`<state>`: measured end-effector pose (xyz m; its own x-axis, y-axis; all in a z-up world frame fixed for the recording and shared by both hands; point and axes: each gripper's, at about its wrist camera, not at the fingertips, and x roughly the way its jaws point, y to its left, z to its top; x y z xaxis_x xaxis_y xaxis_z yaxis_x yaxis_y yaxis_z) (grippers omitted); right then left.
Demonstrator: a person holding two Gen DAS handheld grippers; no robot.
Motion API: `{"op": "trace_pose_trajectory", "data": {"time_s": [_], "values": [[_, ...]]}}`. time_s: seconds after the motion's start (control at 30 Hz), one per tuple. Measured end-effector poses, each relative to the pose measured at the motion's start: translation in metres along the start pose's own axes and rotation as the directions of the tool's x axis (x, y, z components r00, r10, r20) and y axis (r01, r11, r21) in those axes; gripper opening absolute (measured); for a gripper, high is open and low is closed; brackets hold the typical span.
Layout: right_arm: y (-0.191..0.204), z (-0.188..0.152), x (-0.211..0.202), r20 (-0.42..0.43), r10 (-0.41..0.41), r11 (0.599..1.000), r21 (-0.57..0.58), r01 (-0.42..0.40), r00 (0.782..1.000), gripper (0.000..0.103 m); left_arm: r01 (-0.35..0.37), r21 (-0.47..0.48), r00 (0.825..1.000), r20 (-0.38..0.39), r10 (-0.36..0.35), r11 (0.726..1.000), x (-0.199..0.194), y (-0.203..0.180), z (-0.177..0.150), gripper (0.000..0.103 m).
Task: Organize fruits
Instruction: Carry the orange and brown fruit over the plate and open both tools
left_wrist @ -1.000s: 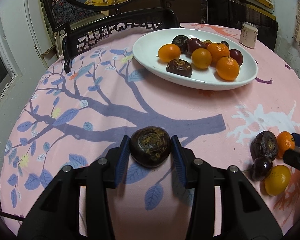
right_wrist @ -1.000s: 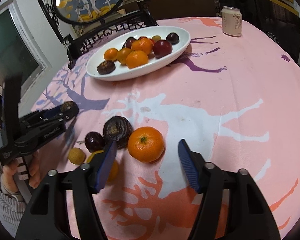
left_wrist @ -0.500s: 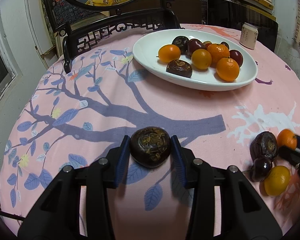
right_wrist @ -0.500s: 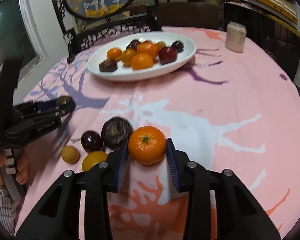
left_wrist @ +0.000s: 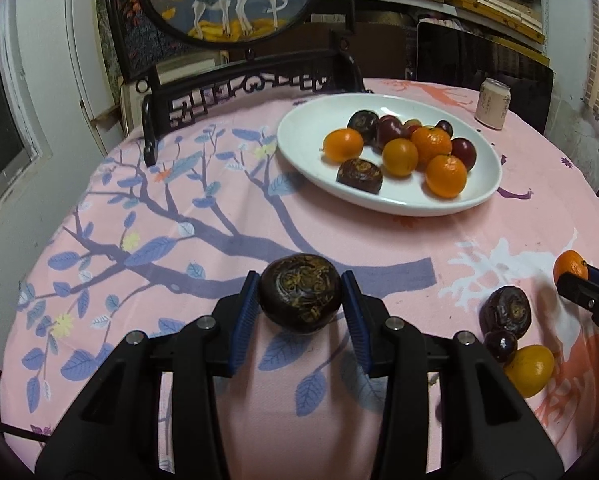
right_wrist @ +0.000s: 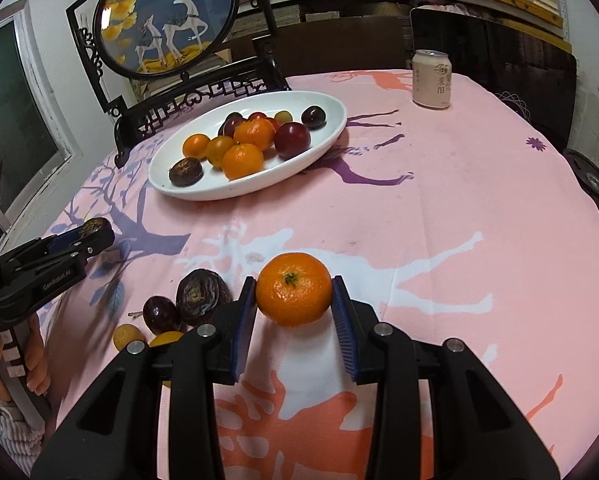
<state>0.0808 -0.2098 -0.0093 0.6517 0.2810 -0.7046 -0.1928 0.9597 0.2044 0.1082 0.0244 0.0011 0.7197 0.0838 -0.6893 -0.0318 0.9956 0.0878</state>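
Nearest, the right gripper [right_wrist: 293, 300] has its jaws clenched on a tangerine [right_wrist: 293, 289], the left gripper [left_wrist: 301, 300] on a dark wrinkled fruit [left_wrist: 300, 298] — both just above the pink surface [right_wrist: 439, 184]. Farther back, the white oval plate [right_wrist: 331, 128] holds tangerines, plums and dark wrinkled fruits — a can [right_wrist: 432, 79] stands beyond.

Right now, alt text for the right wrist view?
The right gripper is shut on a tangerine above a pink tablecloth. Loose dark and yellow fruits lie to its left; a white plate of fruit and a can sit beyond.
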Motion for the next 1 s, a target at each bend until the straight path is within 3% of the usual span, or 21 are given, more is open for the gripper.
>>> {"op": "trace_pose_trajectory", "data": {"time_s": [0.23, 0.47, 0.73, 0.9, 1.0], "values": [[0.006, 0.002, -0.009, 0.056, -0.031, 0.999, -0.030, 0.033, 0.998, 0.037, 0.006, 0.004, 1.000, 0.004, -0.006, 1.000, -0.001, -0.002, 0.000, 0.042], [0.001, 0.001, -0.003, 0.024, -0.049, 0.999, -0.016, 0.049, 0.999, 0.037, 0.005, 0.013, 1.000, -0.010, -0.005, 1.000, 0.002, -0.005, -0.002, 0.042], [0.001, 0.003, -0.014, 0.063, -0.046, 0.999, -0.010, 0.047, 0.997, 0.037, 0.004, 0.009, 1.000, -0.005, -0.004, 1.000, 0.003, -0.005, -0.001, 0.042], [0.003, 0.017, -0.012, 0.070, -0.049, 0.999, -0.014, 0.050, 0.996, 0.037, 0.046, -0.041, 0.999, -0.008, -0.046, 0.998, 0.003, -0.001, 0.018, 0.042], [0.005, 0.039, -0.010, 0.076, -0.047, 0.999, -0.019, 0.048, 0.996, 0.037, 0.033, -0.040, 0.999, 0.008, -0.033, 0.999, 0.004, -0.003, 0.041, 0.042]]}}
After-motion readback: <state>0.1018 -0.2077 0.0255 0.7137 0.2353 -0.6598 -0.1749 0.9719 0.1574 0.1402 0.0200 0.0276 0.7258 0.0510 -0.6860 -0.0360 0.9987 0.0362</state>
